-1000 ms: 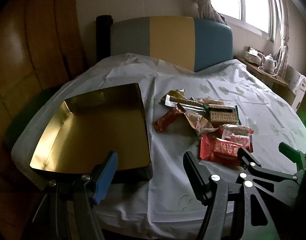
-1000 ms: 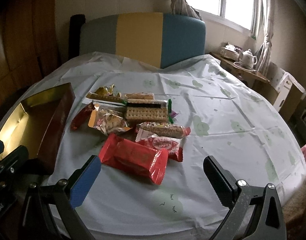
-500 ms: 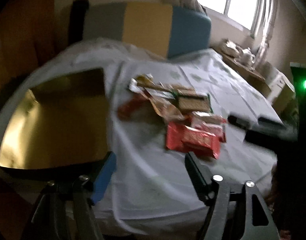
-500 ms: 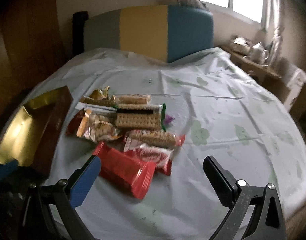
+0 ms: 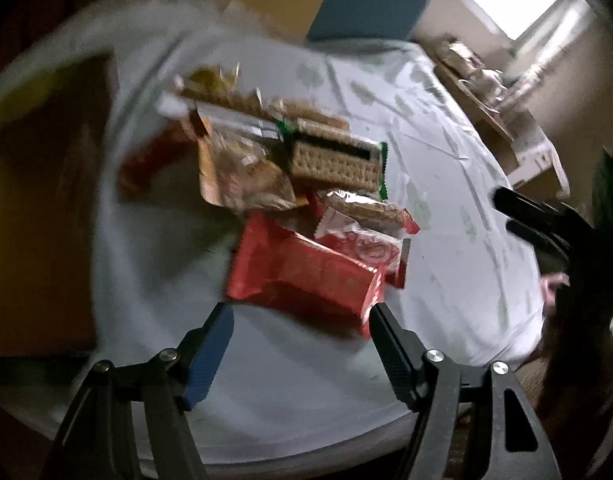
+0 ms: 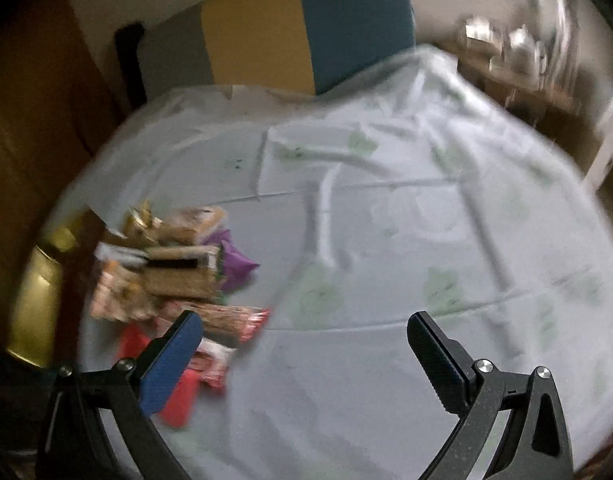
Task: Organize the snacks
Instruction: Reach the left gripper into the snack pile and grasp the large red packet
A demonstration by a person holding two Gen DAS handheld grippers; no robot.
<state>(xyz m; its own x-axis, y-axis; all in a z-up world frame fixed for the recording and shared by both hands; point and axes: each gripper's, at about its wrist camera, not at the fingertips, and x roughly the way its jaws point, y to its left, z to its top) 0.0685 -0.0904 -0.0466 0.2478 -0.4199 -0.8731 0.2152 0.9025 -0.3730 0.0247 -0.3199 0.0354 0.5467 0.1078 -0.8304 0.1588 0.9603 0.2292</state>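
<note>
Covering the round table, the pale tablecloth (image 5: 446, 184) is the biggest thing in view; both views are motion-blurred, so fine detail is soft.

Gold-lined tin (image 6: 34, 304) sits open at the table's left edge, empty as far as I can tell, just beside the snack pile (image 5: 290, 184). That pile is the task's thing: mid-table, left of centre, wrappers overlapping each other.

Left gripper (image 5: 302, 316) hovers just short of the red packet (image 5: 306, 276), the pile's nearest item. Jaws spread wide, holding nothing, roughly straddling the packet's near edge.

Right gripper (image 6: 306, 332) is over bare cloth to the right of the pile, jaws also spread, empty. Its blue pad (image 6: 170, 364) overlaps the pile's near corner in its own view; contact I cannot tell.

Smaller items: clear cracker pack (image 5: 334, 160) with green ends, a biscuit sleeve (image 5: 370, 208) lying partly on the red packet's neighbour, a purple wrapper (image 6: 234, 256) on the far side.

Risks, my read:
- Red packet is slick and puffy; closing on a corner could squirt it out or crush contents.
- Sleeve and white-red wrapper overlap the area; lifting the red 1 may drag or scatter them.
- 2 grippers close together near the pile: collision if both go in.
- Loose cloth could bunch under the fingers.
</note>
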